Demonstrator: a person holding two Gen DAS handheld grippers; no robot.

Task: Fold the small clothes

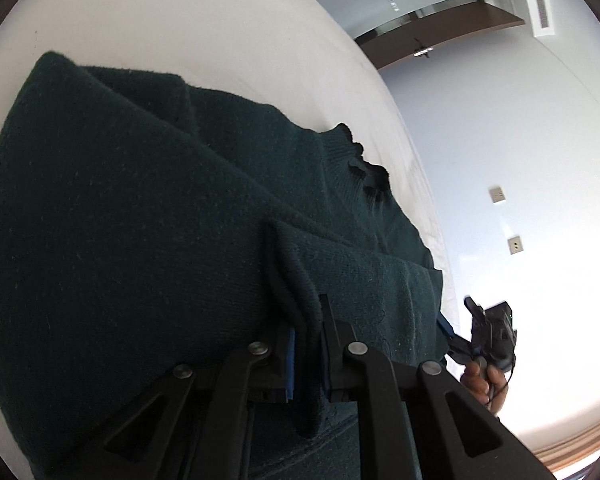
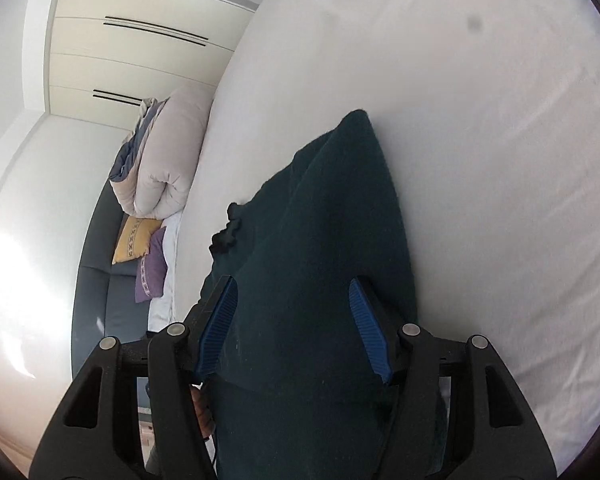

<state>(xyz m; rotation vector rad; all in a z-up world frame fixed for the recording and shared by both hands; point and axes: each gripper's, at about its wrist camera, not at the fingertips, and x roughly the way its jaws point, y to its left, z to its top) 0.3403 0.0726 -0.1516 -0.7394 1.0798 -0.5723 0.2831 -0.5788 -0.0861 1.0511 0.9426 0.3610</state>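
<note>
A dark green knit sweater (image 1: 140, 220) lies folded on a white bed, its ruffled collar (image 1: 364, 168) toward the far side. My left gripper (image 1: 306, 344) is shut on a fold of the sweater's edge, the cloth pinched between the blue pads. My right gripper (image 2: 296, 320) stands open, its blue pads (image 2: 368, 332) on either side of the sweater (image 2: 320, 240), which fills the gap between them. The right gripper also shows in the left wrist view (image 1: 488, 336), held by a hand at the sweater's right edge.
The white bed sheet (image 2: 480, 140) spreads around the sweater. A rolled duvet (image 2: 164, 160) and yellow and purple cushions (image 2: 136, 240) lie at the bed's far end by a grey sofa. Cupboards and a white wall stand beyond.
</note>
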